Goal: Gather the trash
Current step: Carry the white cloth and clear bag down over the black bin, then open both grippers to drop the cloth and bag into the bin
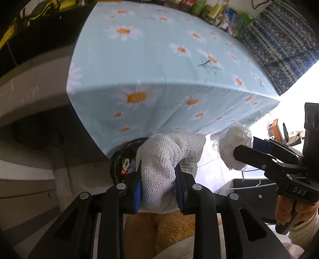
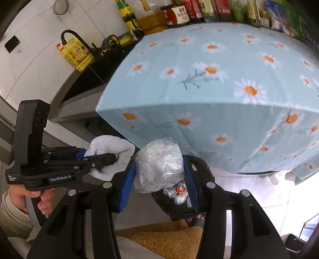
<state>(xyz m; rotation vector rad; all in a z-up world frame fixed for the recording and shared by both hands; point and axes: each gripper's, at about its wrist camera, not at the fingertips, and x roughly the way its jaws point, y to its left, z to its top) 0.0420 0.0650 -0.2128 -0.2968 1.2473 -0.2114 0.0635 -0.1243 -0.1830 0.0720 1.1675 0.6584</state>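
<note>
My left gripper is shut on a white knitted glove, held just above a black-lined trash bin beside the table. The glove also shows in the right wrist view, with the left gripper on it. My right gripper is shut on a clear plastic bag of white crumpled waste, over the same bin, which holds several scraps. In the left wrist view the bag sits in the right gripper at right.
A table with a light-blue daisy cloth stands ahead, its cloth hanging down at the front edge. Bottles and jars line its far edge. A black sink with a yellow bottle is at left. A tan fleece garment is below.
</note>
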